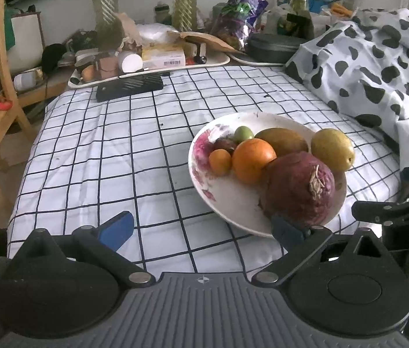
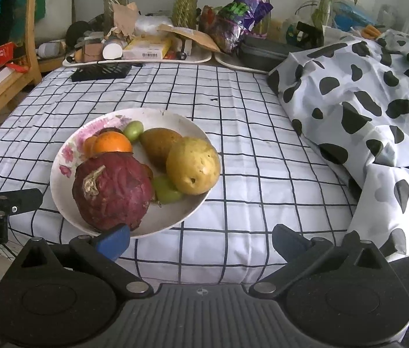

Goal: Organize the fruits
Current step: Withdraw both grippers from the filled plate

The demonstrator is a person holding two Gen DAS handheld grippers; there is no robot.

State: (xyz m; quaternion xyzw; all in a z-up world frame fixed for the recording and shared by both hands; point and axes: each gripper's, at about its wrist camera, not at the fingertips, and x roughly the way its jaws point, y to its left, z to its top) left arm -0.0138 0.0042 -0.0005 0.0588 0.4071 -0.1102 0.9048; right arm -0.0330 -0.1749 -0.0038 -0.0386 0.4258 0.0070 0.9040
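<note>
- A white plate (image 2: 68,156) with pink flowers painted on its rim sits on a bed covered by a white sheet (image 2: 233,145) with a dark grid, toward the near edge of the bed.
- On the plate: a large dark-red wrinkled fruit (image 2: 113,190) at the near side, a yellow pear (image 2: 193,165) at the side facing the spotted blanket, a brownish-green fruit (image 2: 159,143) behind the pear, and an orange (image 2: 112,142) behind the red fruit.
- A smaller orange fruit (image 1: 219,161) touches the orange, a small green fruit (image 2: 133,130) lies toward the far rim, and a pale green piece (image 2: 166,190) is wedged between the red fruit and the pear.
- A black-spotted white blanket (image 2: 363,110) is heaped along the bed's right edge, apart from the plate.
- Beyond the far edge, a tray (image 1: 152,71) holds boxes, a white cylinder and clutter.
- The left hand-held gripper (image 1: 201,229) has its jaws spread wide and empty; one blue pad overlaps the plate's near rim in view.
- The right hand-held gripper (image 2: 201,242) is likewise released, grasping nothing, near the plate's near rim.
</note>
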